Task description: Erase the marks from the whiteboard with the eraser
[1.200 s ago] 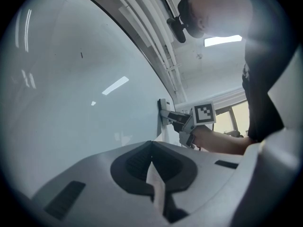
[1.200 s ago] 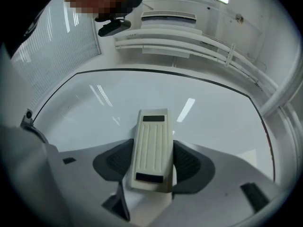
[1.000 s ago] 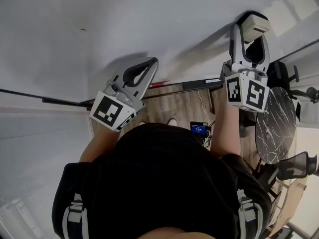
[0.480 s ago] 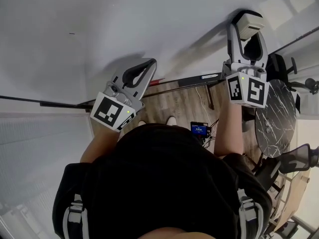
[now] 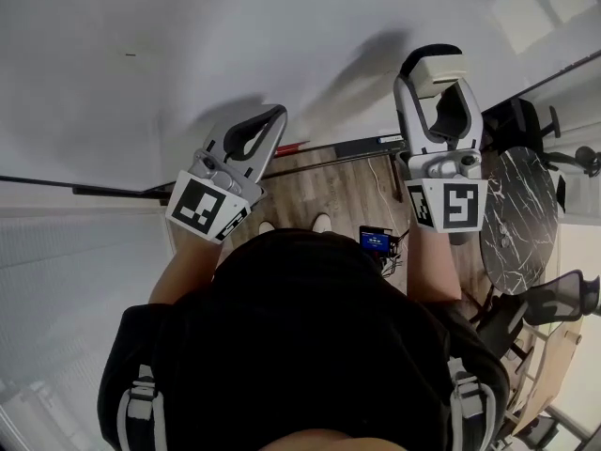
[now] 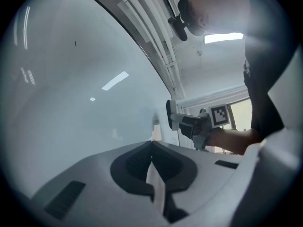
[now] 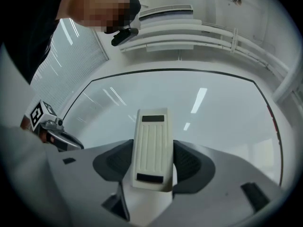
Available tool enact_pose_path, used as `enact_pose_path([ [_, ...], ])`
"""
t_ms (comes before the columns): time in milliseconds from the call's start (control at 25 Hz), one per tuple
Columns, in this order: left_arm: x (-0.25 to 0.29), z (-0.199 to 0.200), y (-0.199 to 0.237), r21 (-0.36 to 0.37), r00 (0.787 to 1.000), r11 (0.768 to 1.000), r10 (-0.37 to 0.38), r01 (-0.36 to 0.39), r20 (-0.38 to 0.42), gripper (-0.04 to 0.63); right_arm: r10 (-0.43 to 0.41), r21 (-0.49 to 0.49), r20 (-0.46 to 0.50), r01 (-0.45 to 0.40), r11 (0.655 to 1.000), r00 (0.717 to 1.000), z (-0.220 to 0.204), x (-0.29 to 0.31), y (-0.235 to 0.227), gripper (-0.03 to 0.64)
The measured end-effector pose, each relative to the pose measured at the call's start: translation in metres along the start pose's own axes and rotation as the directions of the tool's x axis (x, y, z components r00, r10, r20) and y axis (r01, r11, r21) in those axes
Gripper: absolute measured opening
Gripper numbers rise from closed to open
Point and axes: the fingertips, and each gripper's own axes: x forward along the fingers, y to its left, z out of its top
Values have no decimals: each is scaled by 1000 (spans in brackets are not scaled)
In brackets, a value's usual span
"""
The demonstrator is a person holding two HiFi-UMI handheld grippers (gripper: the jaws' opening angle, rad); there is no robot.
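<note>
The whiteboard fills the top of the head view, with one small dark mark at its upper left. That mark also shows in the left gripper view. My right gripper is shut on the cream eraser, which sits against the board's right part. In the right gripper view the ribbed eraser stands between the jaws, facing the whiteboard. My left gripper is shut and empty, near the board's lower edge. Its tips meet, and the right gripper shows beyond them.
A ledge with a red marker runs under the board. Below lie a wooden floor, a small device with a blue screen, a dark marble round table and office chairs. Blinds are at the left.
My right gripper has slid left and slightly down along the board with the eraser. The left gripper has barely moved.
</note>
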Motion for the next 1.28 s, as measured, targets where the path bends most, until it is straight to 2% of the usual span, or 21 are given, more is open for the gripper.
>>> enact_pose_path([
  [320, -3, -16, -1, -8, 1000, 1000, -2, 2, -9, 5, 148, 106, -80, -140, 985, 986, -45, -14, 49, 257],
  [720, -10, -49, -7, -35, 999, 999, -19, 18, -40, 5, 266, 254, -122, -229, 940, 956, -93, -31, 98, 256],
  [1000, -13, -68, -13, -23, 998, 999, -36, 34, -59, 5, 321, 289, -137, -272, 918, 937, -117, -37, 121, 256],
  [1280, -14, -76, -13, -38, 997, 999, -34, 31, -71, 5, 331, 292, -149, -278, 915, 932, -124, -36, 126, 256],
])
